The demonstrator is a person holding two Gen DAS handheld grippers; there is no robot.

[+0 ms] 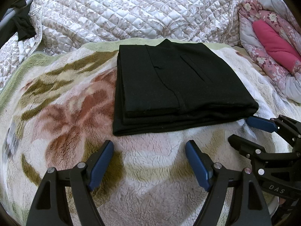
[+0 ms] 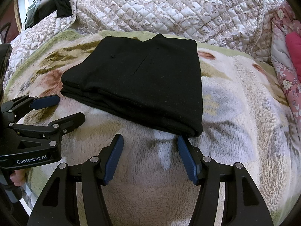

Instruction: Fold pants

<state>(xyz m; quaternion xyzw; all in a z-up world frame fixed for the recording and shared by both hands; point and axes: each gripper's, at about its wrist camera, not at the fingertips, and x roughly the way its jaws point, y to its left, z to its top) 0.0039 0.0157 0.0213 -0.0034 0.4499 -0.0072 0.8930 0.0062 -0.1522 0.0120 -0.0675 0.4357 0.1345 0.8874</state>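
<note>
Both grippers hang released and empty over the fleece blanket (image 1: 62, 116) on the bed: the left gripper (image 1: 149, 151) at the bottom centre of its own view, the right gripper (image 2: 149, 145) likewise in its view, jaws spread with nothing between them. Black pants (image 1: 175, 82) lie already folded into a compact stack in the middle of each frame, just above the fingertips, their long edge running across the picture. Neither gripper touches them; the right one's fingertip sits closest, just beside the stack's lower right corner. Folding looks essentially finished.
</note>
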